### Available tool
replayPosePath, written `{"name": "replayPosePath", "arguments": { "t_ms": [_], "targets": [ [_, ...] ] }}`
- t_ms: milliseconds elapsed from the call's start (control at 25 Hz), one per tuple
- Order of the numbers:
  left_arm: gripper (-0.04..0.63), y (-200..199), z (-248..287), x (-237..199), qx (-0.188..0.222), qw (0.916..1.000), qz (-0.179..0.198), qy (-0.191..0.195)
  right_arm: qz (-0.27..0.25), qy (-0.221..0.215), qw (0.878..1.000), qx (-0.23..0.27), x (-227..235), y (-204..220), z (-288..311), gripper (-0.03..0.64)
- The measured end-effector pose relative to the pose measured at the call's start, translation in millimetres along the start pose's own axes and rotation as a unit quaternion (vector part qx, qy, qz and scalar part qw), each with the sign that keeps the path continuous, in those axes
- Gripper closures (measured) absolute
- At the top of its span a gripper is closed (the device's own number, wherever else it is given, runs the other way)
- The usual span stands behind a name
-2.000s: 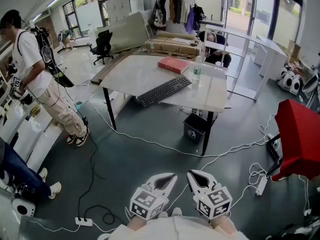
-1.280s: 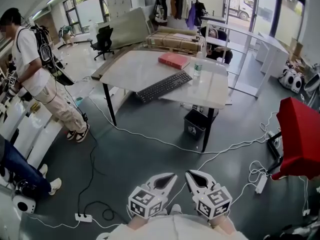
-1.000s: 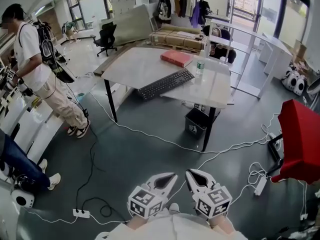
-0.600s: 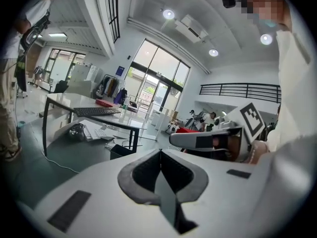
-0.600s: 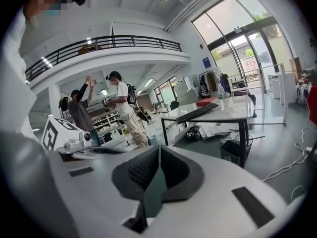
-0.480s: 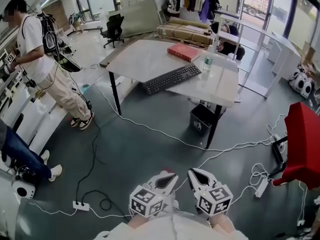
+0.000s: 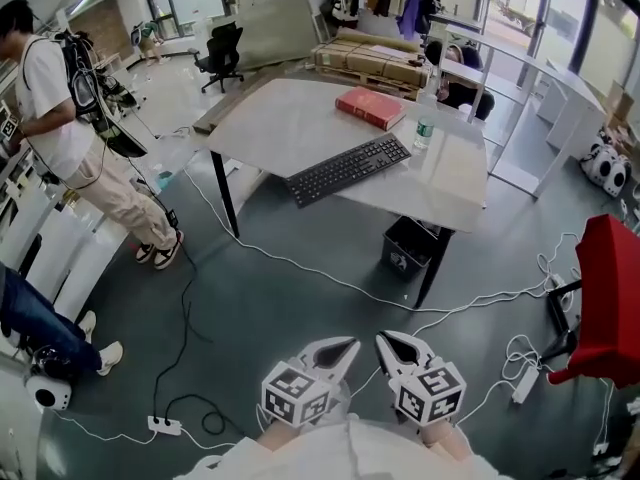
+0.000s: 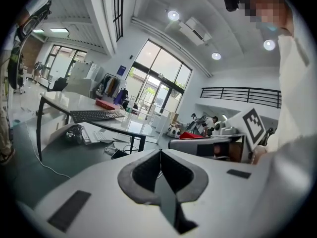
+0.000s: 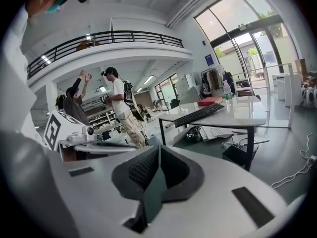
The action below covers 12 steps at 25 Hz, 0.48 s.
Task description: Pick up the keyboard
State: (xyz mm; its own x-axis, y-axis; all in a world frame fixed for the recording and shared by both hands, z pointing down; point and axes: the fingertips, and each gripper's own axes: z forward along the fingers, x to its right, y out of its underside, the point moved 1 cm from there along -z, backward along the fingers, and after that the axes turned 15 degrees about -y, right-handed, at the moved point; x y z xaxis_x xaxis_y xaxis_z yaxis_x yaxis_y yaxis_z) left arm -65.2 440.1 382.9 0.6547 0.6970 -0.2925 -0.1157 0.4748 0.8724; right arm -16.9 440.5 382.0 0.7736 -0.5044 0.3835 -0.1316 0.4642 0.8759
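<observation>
Table is seen closer and larger than a second ago, so the approach is judged under way. Keyboard is laid near the table's front edge, untouched, with a red book and a bottle beyond it. Left gripper and right gripper are held low over the floor, jaws pressed together, nothing between them. Both are well apart from the keyboard, and opening is needed before any grasp.

White table, 12 o'clock: black keyboard lying diagonally near the front edge, red book at its 1 o'clock, bottle at its 2 o'clock. Left gripper and right gripper, 6 o'clock, side by side. Standing person, 10 o'clock.
</observation>
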Motion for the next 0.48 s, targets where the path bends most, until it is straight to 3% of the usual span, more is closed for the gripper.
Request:
{"name": "replayPosePath", "arguments": {
  "t_ms": [480],
  "targets": [
    [0.581,-73.8,77.0,-94.8,0.007,0.9995,0.027,0.011,-0.019,0.005,1.0,0.004,75.0,-83.8,107.8,0.58]
  ]
}}
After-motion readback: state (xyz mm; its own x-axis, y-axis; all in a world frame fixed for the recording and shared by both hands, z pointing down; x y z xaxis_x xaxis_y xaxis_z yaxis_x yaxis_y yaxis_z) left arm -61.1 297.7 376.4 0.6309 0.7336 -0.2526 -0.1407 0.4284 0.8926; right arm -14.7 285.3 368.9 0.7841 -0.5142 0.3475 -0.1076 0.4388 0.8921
